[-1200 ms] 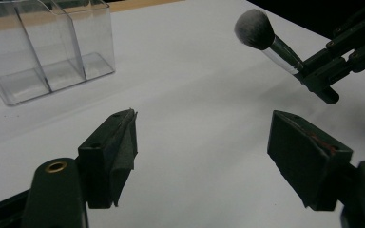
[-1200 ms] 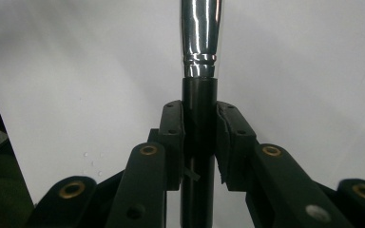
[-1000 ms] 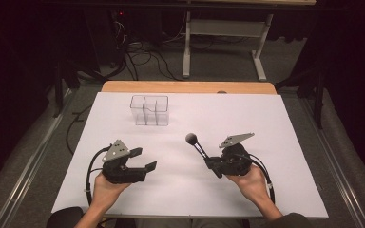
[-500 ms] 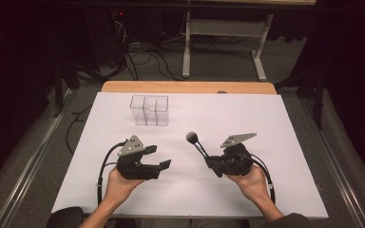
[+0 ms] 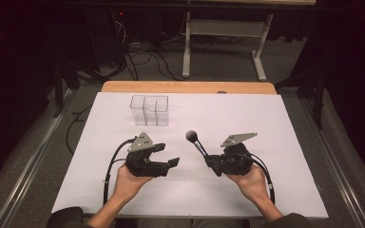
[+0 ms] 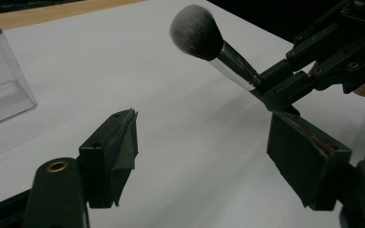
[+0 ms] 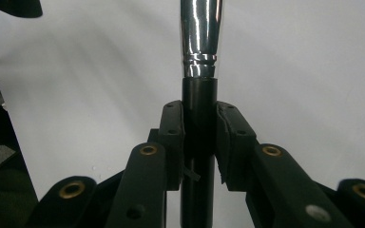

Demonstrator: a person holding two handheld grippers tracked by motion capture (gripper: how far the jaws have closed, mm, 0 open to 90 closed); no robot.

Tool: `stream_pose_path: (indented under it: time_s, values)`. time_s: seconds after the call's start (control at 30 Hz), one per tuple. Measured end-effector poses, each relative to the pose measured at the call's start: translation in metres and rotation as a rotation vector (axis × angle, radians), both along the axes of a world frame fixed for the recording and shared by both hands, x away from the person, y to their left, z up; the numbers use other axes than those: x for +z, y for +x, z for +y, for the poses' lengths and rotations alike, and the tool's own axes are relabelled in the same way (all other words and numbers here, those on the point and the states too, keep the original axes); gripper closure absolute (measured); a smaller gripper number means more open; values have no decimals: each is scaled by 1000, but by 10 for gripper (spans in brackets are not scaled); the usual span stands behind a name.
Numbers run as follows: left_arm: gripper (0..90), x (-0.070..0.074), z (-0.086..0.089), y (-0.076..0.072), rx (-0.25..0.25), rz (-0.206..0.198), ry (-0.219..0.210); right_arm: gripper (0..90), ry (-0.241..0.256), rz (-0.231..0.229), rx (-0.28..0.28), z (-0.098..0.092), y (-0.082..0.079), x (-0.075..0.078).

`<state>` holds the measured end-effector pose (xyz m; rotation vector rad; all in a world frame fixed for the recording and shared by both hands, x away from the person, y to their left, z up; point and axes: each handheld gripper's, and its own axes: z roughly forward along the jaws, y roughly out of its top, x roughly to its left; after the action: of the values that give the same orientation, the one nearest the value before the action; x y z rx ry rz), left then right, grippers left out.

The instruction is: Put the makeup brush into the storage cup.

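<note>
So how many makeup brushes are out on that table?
1. The makeup brush is clamped by its handle in the right hand-held gripper, bristles pointing toward the clear organizer. Nothing looks hidden elsewhere.

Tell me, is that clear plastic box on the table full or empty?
Empty. Through the clear box the high view shows just its dividers and the white table; the makeup brush is outside it.

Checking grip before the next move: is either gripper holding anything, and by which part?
The right gripper holds the makeup brush by its black handle, just below the silver collar, bristles pointing away. The left gripper is open and holds nothing.
</note>
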<state>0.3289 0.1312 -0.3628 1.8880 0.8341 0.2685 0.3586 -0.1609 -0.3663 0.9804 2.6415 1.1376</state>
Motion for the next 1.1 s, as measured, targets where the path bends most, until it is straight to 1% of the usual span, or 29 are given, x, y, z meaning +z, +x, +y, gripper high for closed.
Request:
stream_pose_path:
  time_s: [0.1, 0.2, 0.3, 0.4, 0.47, 0.5, 0.53, 0.63, 0.8, 0.93, 0.97, 1.1]
  values:
    - [259, 0, -6, 2, -10, 0, -5, 766, 11, -2, 0, 1, -1, 1]
    - [259, -3, -11, 3, -13, 7, -15, 766, 9, -3, 1, 2, -2, 1]
    - [260, -5, -14, 3, -15, 6, 3, 766, 6, -10, 0, 2, -1, 1]
    - [260, -5, -14, 3, -13, 1, -1, 766, 12, -9, 4, 3, -2, 2]
    - [260, -5, -14, 4, -1, -3, -6, 766, 4, -13, 12, 6, -3, 1]
    - [262, -7, -15, 4, 8, -4, -9, 766, 8, -12, 14, 7, -3, 0]
    - [263, -8, -15, 5, 10, -3, -9, 766, -6, -14, 23, 9, -4, 0]
    - [263, -11, -17, 6, 9, 6, -1, 766, -16, -32, 37, 13, -5, 0]
    - [263, -13, -19, 7, 9, 16, -2, 766, -13, -30, 38, 18, -6, -1]
    - [263, -15, -20, 7, 10, 22, 1, 766, -12, -43, 46, 20, -7, 0]
    - [263, -15, -21, 6, 9, 23, 1, 766, -6, -43, 47, 21, -8, 0]
    - [265, -16, -23, 6, 4, 27, -5, 766, -8, -43, 47, 24, -9, 1]
